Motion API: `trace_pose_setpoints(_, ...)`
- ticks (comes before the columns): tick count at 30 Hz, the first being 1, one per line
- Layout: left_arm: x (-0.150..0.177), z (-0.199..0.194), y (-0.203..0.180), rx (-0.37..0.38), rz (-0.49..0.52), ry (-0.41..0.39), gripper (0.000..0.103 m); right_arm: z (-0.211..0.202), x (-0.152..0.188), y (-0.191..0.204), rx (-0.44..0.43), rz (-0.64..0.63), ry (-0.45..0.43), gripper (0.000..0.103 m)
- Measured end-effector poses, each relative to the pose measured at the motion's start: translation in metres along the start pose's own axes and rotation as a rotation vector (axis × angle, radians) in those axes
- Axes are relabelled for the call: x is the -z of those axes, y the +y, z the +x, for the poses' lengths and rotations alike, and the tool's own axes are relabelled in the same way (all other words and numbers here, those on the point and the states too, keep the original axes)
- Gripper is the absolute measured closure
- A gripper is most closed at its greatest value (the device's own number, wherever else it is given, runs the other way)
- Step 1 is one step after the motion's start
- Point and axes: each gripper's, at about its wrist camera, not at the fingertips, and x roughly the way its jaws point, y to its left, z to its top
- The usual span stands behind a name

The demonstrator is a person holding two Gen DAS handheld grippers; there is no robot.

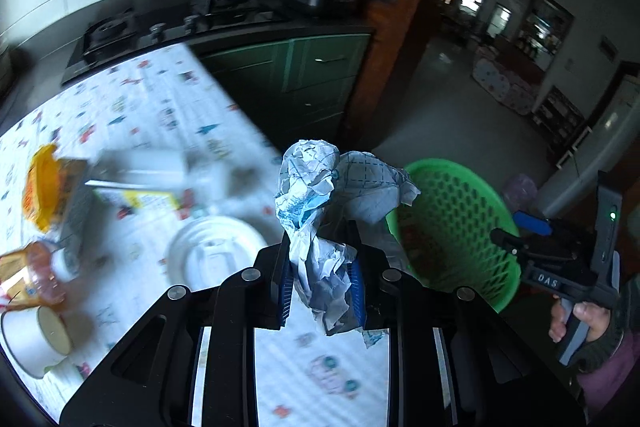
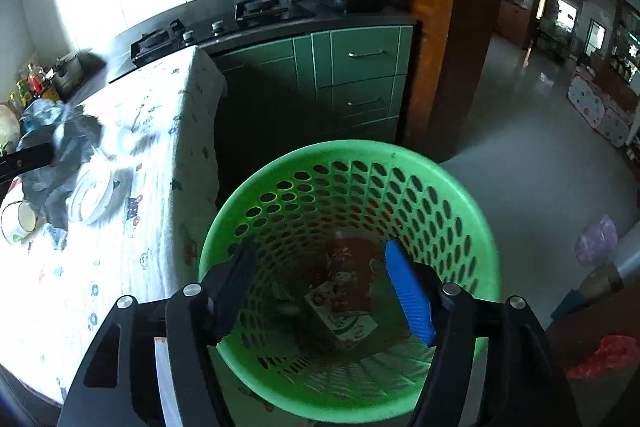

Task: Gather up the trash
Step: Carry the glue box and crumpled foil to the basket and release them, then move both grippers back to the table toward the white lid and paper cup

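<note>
My left gripper point(image 1: 320, 267) is shut on a crumpled white and blue paper point(image 1: 320, 195) and holds it above the table's right edge, left of the green basket point(image 1: 452, 219). In the right wrist view the same paper point(image 2: 60, 147) shows at far left over the table. My right gripper point(image 2: 324, 287) is open and empty, hovering over the mouth of the green perforated basket point(image 2: 460, 211). A red and white carton point(image 2: 348, 287) lies at the basket's bottom. The right gripper also shows in the left wrist view point(image 1: 532, 231), beyond the basket.
The table has a patterned white cloth point(image 1: 160, 107) with a white lid point(image 1: 216, 251), a yellow packet point(image 1: 44, 187), a box point(image 1: 140, 179), a plastic bottle point(image 1: 32, 279) and a paper cup point(image 1: 36, 339). Green cabinets point(image 2: 352, 67) and a stove point(image 2: 216, 23) stand behind.
</note>
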Motion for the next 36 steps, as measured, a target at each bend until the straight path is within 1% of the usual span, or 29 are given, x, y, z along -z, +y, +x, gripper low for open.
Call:
trace_pose_setpoints(4, -0.005, 0.014, -0.036, 0.035, 0.053, 0.012, 0.08, -0.017, 0.006, -0.011, 0.005, 0.01, -0.023, 0.035)
trace_pose_setpoints(7, -0.008, 0.026, -0.055, 0.055, 0.078, 0.028, 0.08, -0.032, 0.012, -0.021, 0.012, 0.022, -0.043, 0.034)
trace_pose_setpoints(10, -0.009, 0.043, -0.08, 0.075, 0.108, 0.058, 0.08, -0.044, 0.019, -0.029, 0.017, 0.035, -0.062, 0.03)
trace_pose_setpoints(17, -0.005, 0.072, -0.122, 0.096, 0.154, 0.109, 0.079, -0.071, 0.035, -0.049, 0.036, 0.043, -0.09, 0.029)
trace_pose_setpoints(18, -0.005, 0.075, -0.126, 0.098, 0.159, 0.115, 0.077, -0.073, 0.037, -0.05, 0.037, 0.045, -0.09, 0.029)
trace_pose_setpoints(21, -0.002, 0.081, -0.134, 0.101, 0.161, 0.128, 0.075, -0.077, 0.041, -0.06, 0.04, 0.057, -0.093, 0.029)
trace_pose_setpoints(22, -0.001, 0.083, -0.136, 0.101, 0.161, 0.129, 0.071, -0.078, 0.042, -0.062, 0.04, 0.062, -0.093, 0.029)
trace_pose_setpoints(23, 0.0, 0.083, -0.139, 0.104, 0.16, 0.128, 0.064, -0.079, 0.043, -0.064, 0.04, 0.065, -0.094, 0.029)
trace_pose_setpoints(24, 0.001, 0.084, -0.14, 0.11, 0.157, 0.128, 0.054, -0.079, 0.043, -0.066, 0.04, 0.067, -0.094, 0.029)
trace_pose_setpoints(26, 0.003, 0.084, -0.141, 0.101, 0.151, 0.116, 0.043, -0.08, 0.044, -0.067, 0.039, 0.066, -0.094, 0.029)
trace_pose_setpoints(31, 0.008, 0.084, -0.145, 0.091, 0.159, 0.115, 0.043, -0.082, 0.047, -0.07, 0.028, 0.063, -0.097, 0.029)
trace_pose_setpoints(36, 0.009, 0.072, -0.131, 0.067, 0.131, 0.098, 0.043, -0.081, 0.045, -0.065, 0.012, 0.052, -0.1, 0.029)
